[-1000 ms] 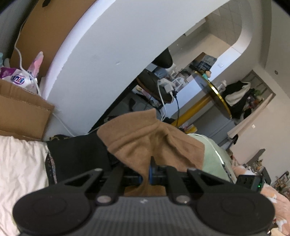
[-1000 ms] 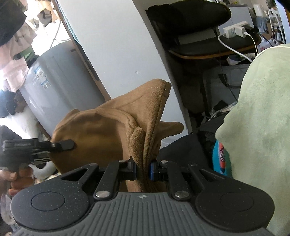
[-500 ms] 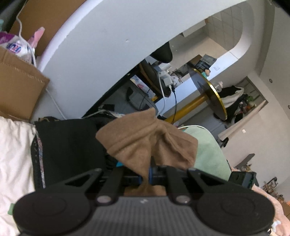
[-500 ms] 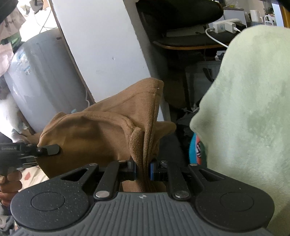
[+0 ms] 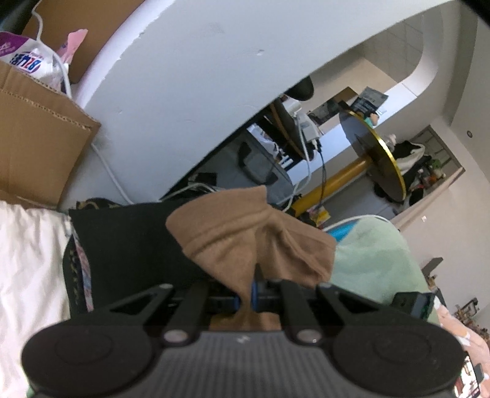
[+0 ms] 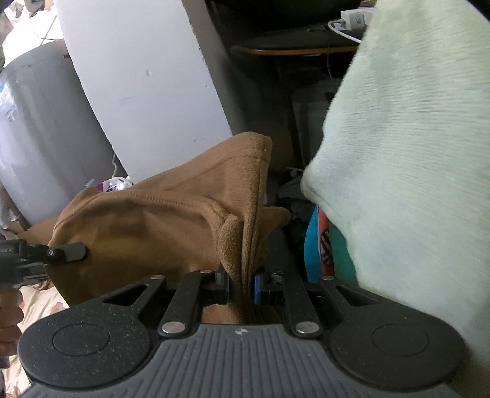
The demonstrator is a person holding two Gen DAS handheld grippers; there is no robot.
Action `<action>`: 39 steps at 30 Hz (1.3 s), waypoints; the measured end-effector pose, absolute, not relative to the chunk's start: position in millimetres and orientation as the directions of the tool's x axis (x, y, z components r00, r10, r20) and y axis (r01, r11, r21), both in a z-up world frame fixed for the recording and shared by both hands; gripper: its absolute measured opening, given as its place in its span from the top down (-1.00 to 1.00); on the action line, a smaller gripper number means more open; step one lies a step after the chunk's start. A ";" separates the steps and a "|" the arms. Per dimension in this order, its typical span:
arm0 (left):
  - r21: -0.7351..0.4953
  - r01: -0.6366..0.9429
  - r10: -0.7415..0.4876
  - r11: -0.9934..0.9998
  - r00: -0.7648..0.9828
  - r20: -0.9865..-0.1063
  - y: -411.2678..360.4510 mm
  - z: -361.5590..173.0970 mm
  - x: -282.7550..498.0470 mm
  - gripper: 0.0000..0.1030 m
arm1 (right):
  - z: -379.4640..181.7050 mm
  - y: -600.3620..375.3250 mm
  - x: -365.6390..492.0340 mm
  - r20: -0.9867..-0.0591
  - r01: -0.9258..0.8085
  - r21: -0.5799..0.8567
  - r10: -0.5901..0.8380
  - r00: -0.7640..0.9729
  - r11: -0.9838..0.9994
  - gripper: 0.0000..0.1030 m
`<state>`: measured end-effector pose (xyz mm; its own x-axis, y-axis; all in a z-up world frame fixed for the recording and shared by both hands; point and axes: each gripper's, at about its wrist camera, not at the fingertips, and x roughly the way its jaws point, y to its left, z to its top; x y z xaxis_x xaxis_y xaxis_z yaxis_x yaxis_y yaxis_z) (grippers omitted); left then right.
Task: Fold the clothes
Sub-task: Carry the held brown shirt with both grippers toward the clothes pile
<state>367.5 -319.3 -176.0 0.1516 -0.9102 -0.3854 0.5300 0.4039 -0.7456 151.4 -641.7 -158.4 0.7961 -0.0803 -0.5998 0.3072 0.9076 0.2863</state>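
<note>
Brown garment clamped in left gripper and right gripper fingers, cardboard box holding a plastic packet

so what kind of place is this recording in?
Probably a lived-in home, not a lab: white bedding beside piled clothes, a cardboard box against the wall, a gold-rimmed round table and a chair with chargers behind.

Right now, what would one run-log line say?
left gripper: shut on brown fleece garment | right gripper: shut on it | garment held up between both
</note>
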 end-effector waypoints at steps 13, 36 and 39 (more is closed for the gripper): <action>-0.710 0.532 -0.881 0.462 0.179 -0.438 -328.8 -203.0 411.6 0.85 | -183.6 -648.7 202.7 -0.618 0.306 0.219 -0.111 0.778 0.926 0.74; -0.700 0.491 -0.846 0.519 0.174 -0.504 -341.5 -268.6 477.7 0.85 | -242.5 -649.7 274.1 -0.673 0.278 0.057 -0.168 0.720 0.959 0.73; -0.697 0.477 -0.835 0.535 0.171 -0.523 -343.4 -274.5 484.6 0.84 | -251.1 -649.4 282.2 -0.681 0.281 0.042 -0.179 0.710 0.959 0.73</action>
<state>484.6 -343.4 -274.5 0.1710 -0.8349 -0.5232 0.4774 0.5347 -0.6973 282.2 -649.4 -251.1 0.7099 -0.1787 -0.6813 0.2815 0.9586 0.0418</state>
